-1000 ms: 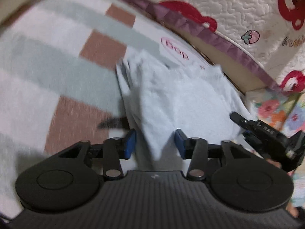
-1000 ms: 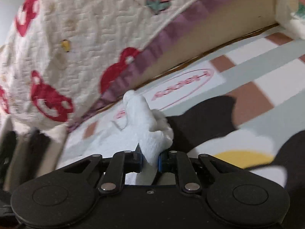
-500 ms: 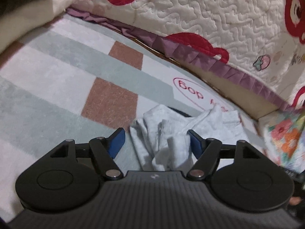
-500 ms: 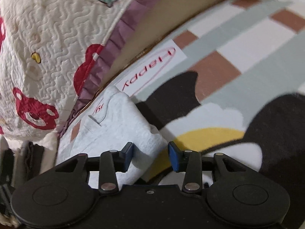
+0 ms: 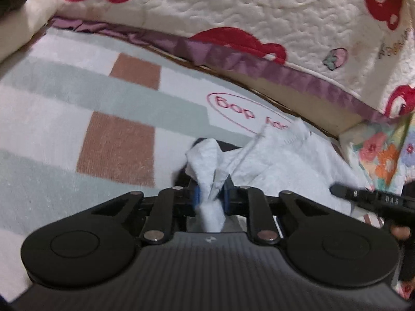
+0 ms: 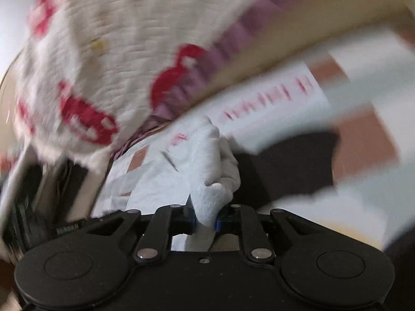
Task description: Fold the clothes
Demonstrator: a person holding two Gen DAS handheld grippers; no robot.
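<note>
The garment [image 5: 282, 160] is soft, nubby cloth – the quilt [image 5: 259, 7] stitched and puckered, the rug [image 5: 116, 145] short-piled, matt.

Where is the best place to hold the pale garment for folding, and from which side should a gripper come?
Probably at its bunched edge folds, from the near side: the garment lies limp on the rug, and left gripper and right gripper each pinch one.

Dim indoor light; right view motion-blurred, fisheye-warped.
</note>
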